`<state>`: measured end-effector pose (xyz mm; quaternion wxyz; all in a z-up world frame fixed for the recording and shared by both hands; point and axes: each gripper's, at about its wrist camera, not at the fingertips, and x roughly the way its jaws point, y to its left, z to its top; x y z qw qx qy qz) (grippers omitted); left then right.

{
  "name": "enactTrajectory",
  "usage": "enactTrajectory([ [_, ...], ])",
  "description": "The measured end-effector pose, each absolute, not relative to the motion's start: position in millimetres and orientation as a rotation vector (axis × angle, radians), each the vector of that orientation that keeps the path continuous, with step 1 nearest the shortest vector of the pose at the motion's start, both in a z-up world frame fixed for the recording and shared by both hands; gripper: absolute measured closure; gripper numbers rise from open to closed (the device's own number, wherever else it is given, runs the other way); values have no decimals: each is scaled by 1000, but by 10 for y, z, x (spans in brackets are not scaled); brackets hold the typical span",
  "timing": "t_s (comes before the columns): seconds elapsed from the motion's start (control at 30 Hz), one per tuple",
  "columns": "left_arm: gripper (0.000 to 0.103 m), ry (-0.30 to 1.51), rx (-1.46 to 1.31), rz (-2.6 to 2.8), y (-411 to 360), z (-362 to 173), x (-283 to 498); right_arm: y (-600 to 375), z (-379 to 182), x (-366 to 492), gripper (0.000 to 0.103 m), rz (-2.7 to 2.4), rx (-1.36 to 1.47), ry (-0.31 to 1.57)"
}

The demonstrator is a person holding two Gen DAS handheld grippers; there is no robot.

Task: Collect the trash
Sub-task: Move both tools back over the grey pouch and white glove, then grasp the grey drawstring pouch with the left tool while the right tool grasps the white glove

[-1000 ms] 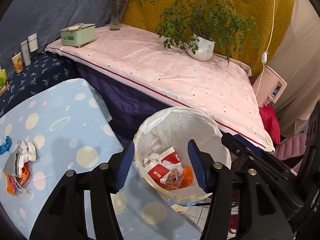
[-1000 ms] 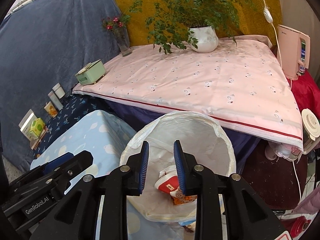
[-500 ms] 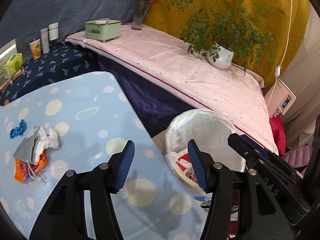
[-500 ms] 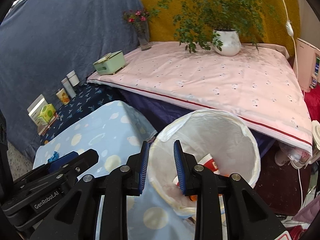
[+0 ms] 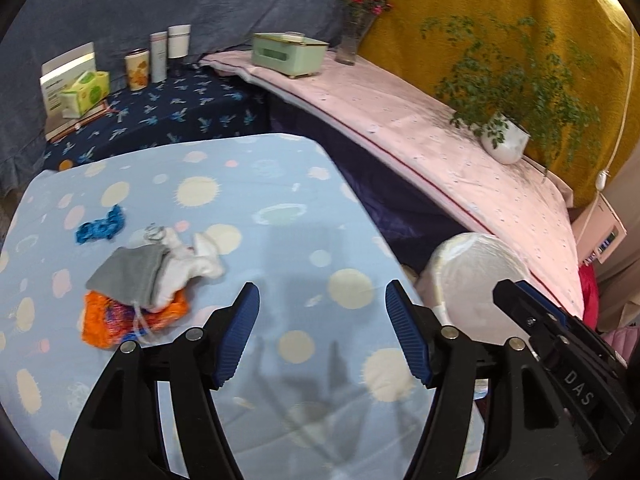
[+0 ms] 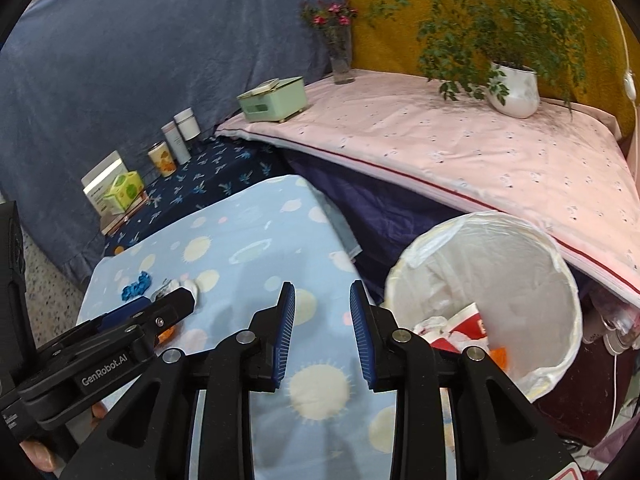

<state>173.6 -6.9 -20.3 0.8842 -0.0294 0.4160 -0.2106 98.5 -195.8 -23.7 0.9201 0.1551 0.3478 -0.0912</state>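
Observation:
A small trash pile lies on the light-blue spotted tablecloth (image 5: 280, 184): a grey cloth (image 5: 128, 276), white crumpled tissue (image 5: 192, 264) and an orange wrapper (image 5: 120, 320), with a blue scrap (image 5: 100, 228) a little beyond. My left gripper (image 5: 322, 292) hovers over the cloth to the right of the pile, its jaws opening with nothing between them. My right gripper (image 6: 322, 292) hangs over the table's right edge, jaws narrowly apart, opening a little, and empty. The white-lined bin (image 6: 520, 248) stands just right of the table and holds a red-and-white carton (image 6: 468, 324) and wrappers.
A pink-covered table (image 5: 440, 148) behind the bin carries a potted plant (image 5: 504, 144), a green box (image 5: 288, 56) and a flower vase (image 5: 348, 40). A dark-blue patterned surface (image 5: 168, 112) holds cans and a tissue box (image 5: 86, 92). A cord hangs at the far right.
Both views have swung left, from over the bin to over the light-blue table. The trash pile now sits closer to the left gripper, whose jaws stand wider.

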Motion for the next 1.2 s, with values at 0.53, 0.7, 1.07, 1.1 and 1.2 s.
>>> enactTrajectory([
  [0.53,43,926,-61,-284,833,-657,2184,-1128,-494,1460,74,-60,256,798],
  [0.7,49,966,-47,-277,942,-836,2359,-950,-635,1652,74,-34,252,832],
  [1.07,99,1028,-58,-364,996,-1031,2519,-576,-880,2134,74,32,264,890],
  [1.1,102,1026,-62,-370,1005,-1024,2521,-539,-902,2162,74,38,263,895],
  [1.2,102,1010,-72,-375,1054,-970,2507,-426,-963,2249,74,61,259,908],
])
